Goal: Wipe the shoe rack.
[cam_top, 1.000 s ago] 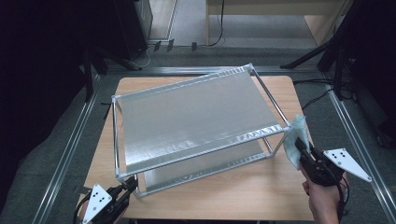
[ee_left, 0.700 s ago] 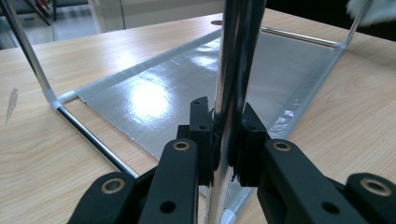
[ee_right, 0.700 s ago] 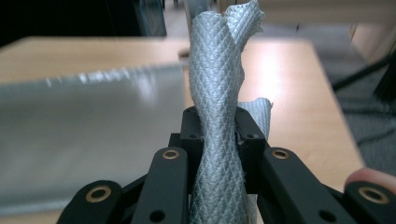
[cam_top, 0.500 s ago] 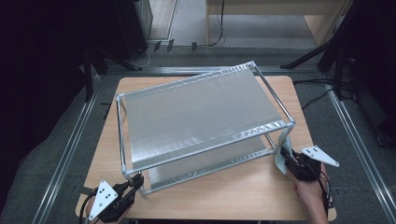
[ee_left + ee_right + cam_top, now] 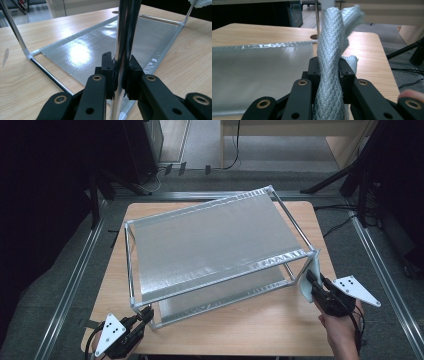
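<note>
A two-tier metal rack (image 5: 215,245) with silvery shelf panels stood on a wooden table (image 5: 260,330), set at a slant across its middle; the person's left gripper (image 5: 142,316) sat at the rack's near left corner, its jaws pressed together on the upright chrome post (image 5: 123,50) there, steadying the frame; in the left gripper view the post rose between the two black pads, with the lower shelf (image 5: 105,47) gleaming flat on the table beyond it; the right gripper (image 5: 308,280) was at the rack's near right corner, its jaws clamped on a bunched pale blue-grey cloth (image 5: 332,57) with a diamond weave; in the high view that cloth (image 5: 306,279) hung just beside the corner post at about the level of the upper shelf's edge, though whether it touched the metal could not be told; judging by this, the work was wiping down the rack; the cloth was held ready at one corner, and both shelf panels and the remaining bars appeared left to be wiped, though how clean any part already was could not be judged.
</note>
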### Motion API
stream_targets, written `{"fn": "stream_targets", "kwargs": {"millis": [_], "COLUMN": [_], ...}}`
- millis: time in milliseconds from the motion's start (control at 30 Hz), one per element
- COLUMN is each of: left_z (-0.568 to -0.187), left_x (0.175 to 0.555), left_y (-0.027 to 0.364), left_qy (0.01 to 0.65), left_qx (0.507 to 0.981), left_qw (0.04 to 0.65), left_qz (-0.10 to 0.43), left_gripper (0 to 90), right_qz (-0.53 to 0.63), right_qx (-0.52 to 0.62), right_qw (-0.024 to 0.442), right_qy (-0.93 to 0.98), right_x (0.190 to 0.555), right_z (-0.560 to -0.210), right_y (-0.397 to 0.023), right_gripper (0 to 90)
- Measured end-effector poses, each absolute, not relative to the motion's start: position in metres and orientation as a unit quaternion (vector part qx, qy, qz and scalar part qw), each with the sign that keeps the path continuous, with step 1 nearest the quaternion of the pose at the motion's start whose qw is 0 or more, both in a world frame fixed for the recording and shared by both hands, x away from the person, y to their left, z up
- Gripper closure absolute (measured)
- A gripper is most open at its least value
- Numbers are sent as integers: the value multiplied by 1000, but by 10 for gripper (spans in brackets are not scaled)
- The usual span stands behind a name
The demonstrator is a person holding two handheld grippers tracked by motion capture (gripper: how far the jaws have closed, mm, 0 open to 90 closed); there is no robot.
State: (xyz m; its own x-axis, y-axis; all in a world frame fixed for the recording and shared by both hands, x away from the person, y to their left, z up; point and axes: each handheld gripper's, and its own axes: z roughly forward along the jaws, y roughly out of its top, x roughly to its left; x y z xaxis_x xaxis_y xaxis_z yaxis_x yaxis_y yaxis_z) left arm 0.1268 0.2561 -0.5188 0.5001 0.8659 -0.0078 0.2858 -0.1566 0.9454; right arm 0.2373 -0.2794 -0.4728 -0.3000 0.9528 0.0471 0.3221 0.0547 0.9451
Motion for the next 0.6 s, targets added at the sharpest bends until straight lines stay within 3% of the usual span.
{"fn": "stream_targets", "kwargs": {"millis": [433, 600], "left_z": [-519, -519], "left_x": [127, 126], "left_y": [256, 256], "left_qy": [409, 407], "left_qx": [704, 705], "left_qw": [504, 503], "left_qz": [289, 289], "left_gripper": [813, 813], "right_qz": [427, 420], "right_qx": [464, 520], "right_qw": [284, 272], "right_qy": [722, 692], "right_x": [246, 256], "right_z": [-511, -518], "right_y": [-240, -248], "right_gripper": [773, 779]}}
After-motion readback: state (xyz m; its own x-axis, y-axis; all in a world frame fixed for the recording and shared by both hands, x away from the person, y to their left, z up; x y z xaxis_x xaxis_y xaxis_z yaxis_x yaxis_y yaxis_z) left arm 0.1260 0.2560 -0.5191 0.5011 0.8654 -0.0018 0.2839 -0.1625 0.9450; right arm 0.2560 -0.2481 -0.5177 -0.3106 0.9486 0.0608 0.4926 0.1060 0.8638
